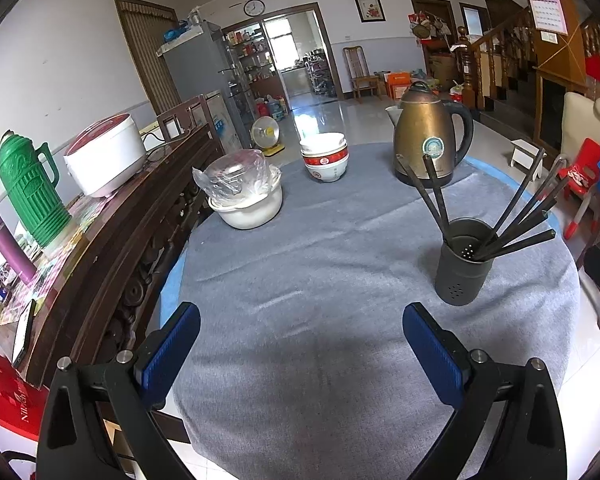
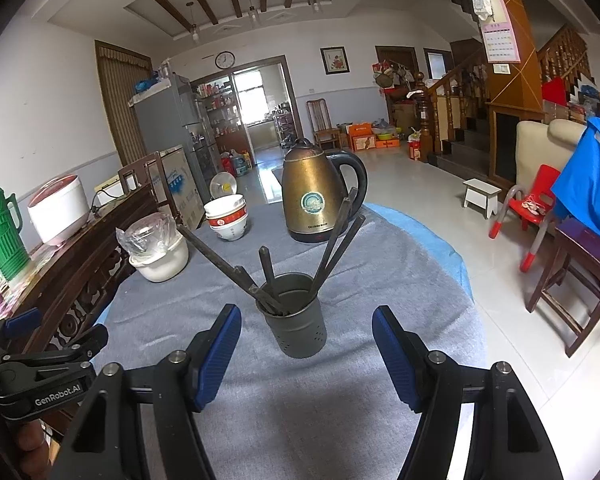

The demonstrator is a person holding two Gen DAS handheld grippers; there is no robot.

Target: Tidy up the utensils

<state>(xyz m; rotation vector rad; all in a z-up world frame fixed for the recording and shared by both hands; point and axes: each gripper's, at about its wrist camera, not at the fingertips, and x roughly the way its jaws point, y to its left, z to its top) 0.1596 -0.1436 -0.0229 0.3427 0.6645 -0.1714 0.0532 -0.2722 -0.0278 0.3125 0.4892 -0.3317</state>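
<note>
Straight ahead of the right tool, just beyond its wide, empty jaws, stands the dark holder on the cloth-covered surface, its chopsticks fanning upward and outward. From the left tool, equally wide and empty, the holder lies off to the right, so the right hand seems nearer.

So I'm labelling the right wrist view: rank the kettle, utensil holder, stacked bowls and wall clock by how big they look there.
Largest to smallest, as they look:
1. Kettle
2. Utensil holder, though being nearest the camera enlarges it
3. Stacked bowls
4. Wall clock, far off on the back wall
</note>
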